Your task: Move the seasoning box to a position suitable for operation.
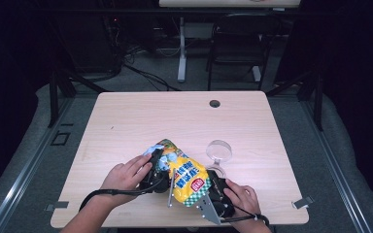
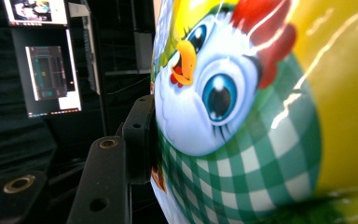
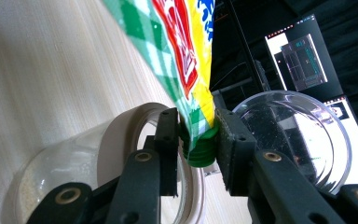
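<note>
Near the front edge of the counter (image 1: 126, 116), we see the yellow snack pouch (image 1: 187, 177) held up off the wood between the two claws. The right claw (image 3: 196, 140) sits at the pouch's lower end: its two black jaws are closed on the pouch's green cap (image 3: 200, 151), pressing it from both sides, with the green-checked corner of the pouch rising out from between them. The left claw (image 1: 156, 167) is on the pouch's other side, against its upper part. In the left gripper view we see one jaw lying flat against the printed cartoon chicken on the pouch's bulging body; the other jaw is hidden behind the pouch, and the jaws stand fairly wide, so we read it as gripping the pouch across its width. Just beyond the pouch, toward the counter's far side, lies a clear round lid (image 1: 219, 150). A clear glass jar (image 3: 74, 163) lies just beside the cap, under the right claw.
</note>
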`<state>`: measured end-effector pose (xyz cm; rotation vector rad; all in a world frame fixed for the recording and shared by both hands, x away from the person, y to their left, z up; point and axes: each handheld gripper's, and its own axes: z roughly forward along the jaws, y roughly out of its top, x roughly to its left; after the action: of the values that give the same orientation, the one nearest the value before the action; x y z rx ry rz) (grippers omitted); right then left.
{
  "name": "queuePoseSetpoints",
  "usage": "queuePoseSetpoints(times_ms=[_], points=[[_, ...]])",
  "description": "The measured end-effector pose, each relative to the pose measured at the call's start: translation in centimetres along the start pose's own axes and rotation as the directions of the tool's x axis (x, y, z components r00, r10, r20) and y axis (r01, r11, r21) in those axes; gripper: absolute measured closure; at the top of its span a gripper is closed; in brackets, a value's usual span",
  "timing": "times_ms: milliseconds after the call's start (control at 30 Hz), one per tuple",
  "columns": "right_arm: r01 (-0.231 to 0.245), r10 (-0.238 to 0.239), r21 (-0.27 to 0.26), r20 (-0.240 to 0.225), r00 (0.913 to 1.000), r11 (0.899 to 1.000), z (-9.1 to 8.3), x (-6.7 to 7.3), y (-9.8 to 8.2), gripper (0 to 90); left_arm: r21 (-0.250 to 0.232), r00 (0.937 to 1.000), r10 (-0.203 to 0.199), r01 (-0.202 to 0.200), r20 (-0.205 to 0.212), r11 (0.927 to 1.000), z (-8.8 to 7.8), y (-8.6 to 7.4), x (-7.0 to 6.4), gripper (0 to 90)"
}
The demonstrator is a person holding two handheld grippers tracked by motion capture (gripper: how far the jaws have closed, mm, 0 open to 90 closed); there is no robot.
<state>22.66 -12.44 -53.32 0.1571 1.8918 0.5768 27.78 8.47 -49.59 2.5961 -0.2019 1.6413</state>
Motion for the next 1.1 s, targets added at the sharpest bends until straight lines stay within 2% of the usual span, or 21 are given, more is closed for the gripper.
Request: queuePoseSetpoints(times_ms=[133, 267, 300, 333, 433, 1100], points=[[-0.006, 0.006, -0.004, 0.003, 1.0000, 1.000, 0.01, 0.00, 0.01, 71.4, 0.003, 0.9996, 0.021, -0.021, -0.021, 0.9998, -0.13, 0.06, 0.10, 55.1], [-0.012, 0.012, -0.007, -0.002, 0.9999, 1.000, 0.07, 0.09, -0.01, 71.4, 0.016, 0.9996, 0.025, -0.025, -0.014, 0.9996, -0.25, 0.12, 0.09, 55.1], [-0.005, 0.005, 0.002, 0.000, 1.0000, 1.000, 0.02, 0.06, 0.03, 71.4, -0.008, 0.9987, 0.026, -0.026, -0.044, 0.9996, -0.08, 0.05, -0.05, 55.1], [0.003, -0.003, 0.013, 0.002, 1.0000, 1.000, -0.06, 0.02, 0.07, 71.3, -0.006, 0.9985, 0.028, -0.028, -0.047, 0.9996, -0.11, 0.07, -0.06, 55.1], [-0.001, 0.001, 0.010, 0.003, 1.0000, 1.000, -0.04, 0.05, 0.06, 71.3, 0.008, 0.9988, 0.033, -0.033, -0.035, 0.9994, -0.25, 0.15, 0.02, 55.1], [-0.033, 0.033, 0.004, 0.007, 0.9994, 0.999, -0.03, -0.08, -0.07, 71.2, 0.014, 0.9908, 0.094, -0.093, -0.097, 0.9956, -0.53, 0.57, 0.49, 55.6]])
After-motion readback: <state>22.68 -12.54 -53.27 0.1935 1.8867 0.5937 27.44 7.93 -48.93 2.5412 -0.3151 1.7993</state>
